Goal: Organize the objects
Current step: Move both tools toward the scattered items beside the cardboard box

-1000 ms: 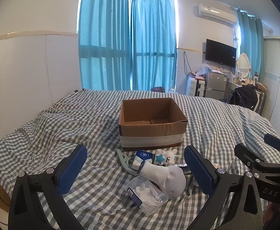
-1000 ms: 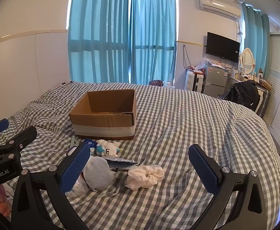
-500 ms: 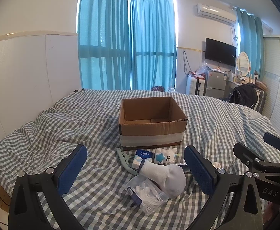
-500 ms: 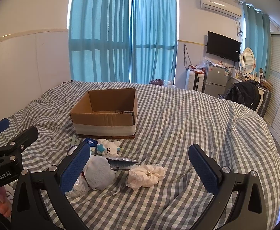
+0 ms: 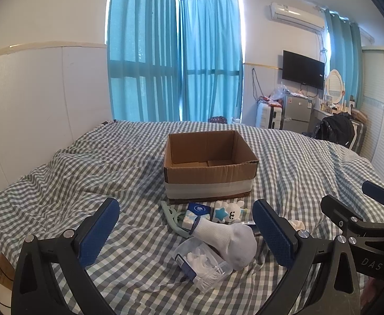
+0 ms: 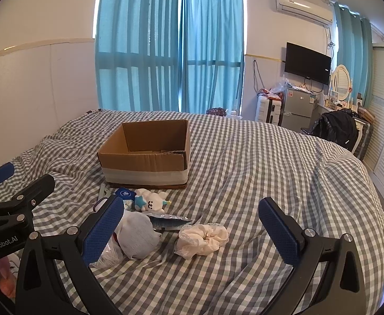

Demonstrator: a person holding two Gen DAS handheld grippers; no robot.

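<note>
A box (image 5: 209, 169) is sitting on the bed (image 5: 86, 183), open side up. Before it, a heap is lying: a hanger (image 5: 171, 216) at the left, a packet (image 5: 197, 208) and a toy (image 5: 228, 210) side by side just before the box wall. A sock (image 5: 228, 239) is lying before those, over the hanger's end, and a tub (image 5: 205, 262) is resting nearest, touching the sock. To the right of the sock a pouch (image 6: 169, 221) is lying, and right of that a scrunchie (image 6: 201, 239), apart from the box.
</note>
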